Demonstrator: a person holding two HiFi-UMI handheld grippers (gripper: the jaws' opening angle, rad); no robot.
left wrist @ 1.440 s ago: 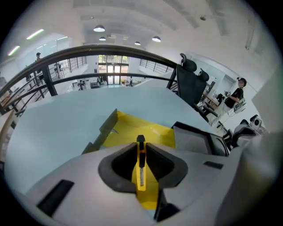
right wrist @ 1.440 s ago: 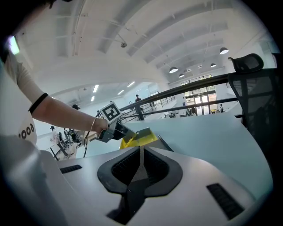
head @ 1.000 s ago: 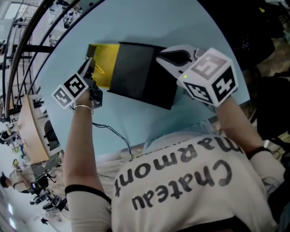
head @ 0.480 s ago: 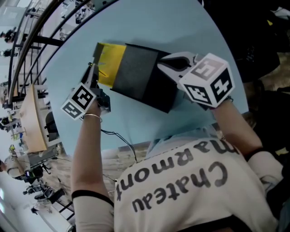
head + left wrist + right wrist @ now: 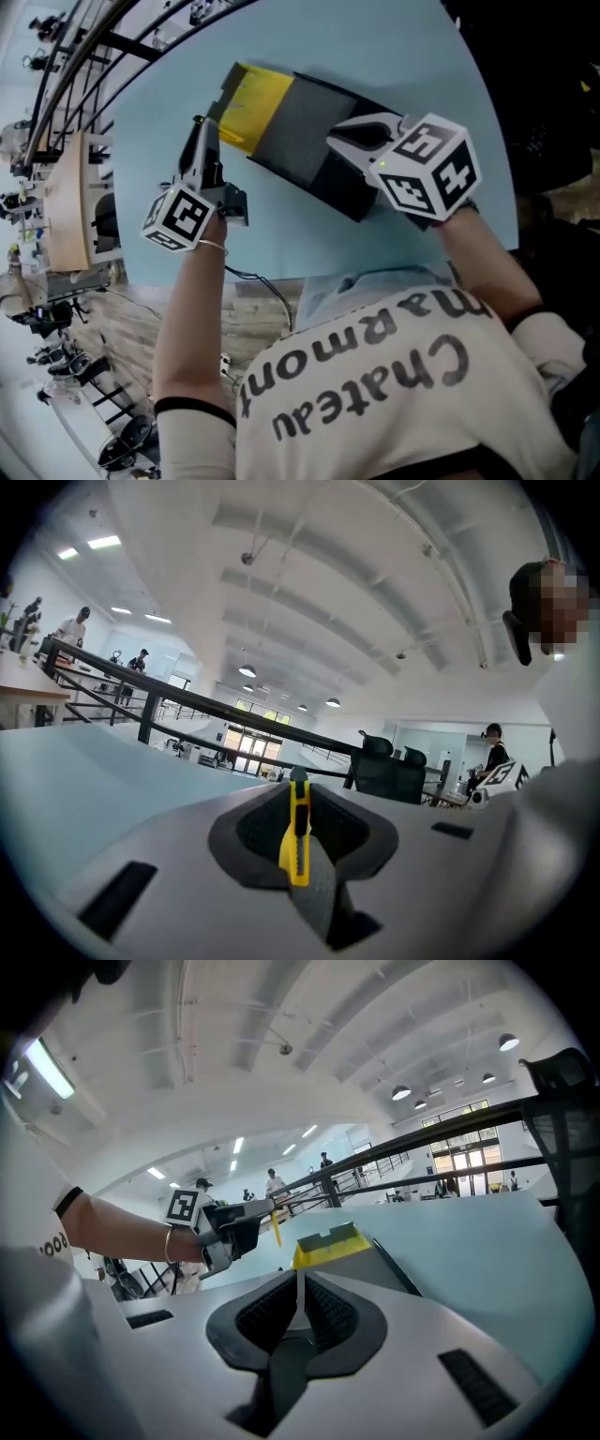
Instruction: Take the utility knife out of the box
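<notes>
The box (image 5: pixel 314 141) is a black sleeve with a yellow tray (image 5: pixel 251 92) pulled out at its far end, lying on the light blue table (image 5: pixel 375 47). My left gripper (image 5: pixel 200 131) hovers just left of the yellow end, apart from the box, shut on the yellow utility knife (image 5: pixel 298 832). From the right gripper view the knife (image 5: pixel 276 1226) hangs at the left gripper's (image 5: pixel 265 1209) tips above the table. My right gripper (image 5: pixel 359 138) sits at the box's near end, shut on a thin pale edge of it (image 5: pixel 299 1299).
A black cable (image 5: pixel 255 279) trails over the table's near edge by my left arm. Past the left rim lie a wooden floor (image 5: pixel 112 337) and dark railings (image 5: pixel 84 42). A black chair (image 5: pixel 394 778) and people stand far off.
My left gripper has pulled away from the yellow tray, rising toward the left with the knife in it. The right gripper has stayed at the box's near end.
</notes>
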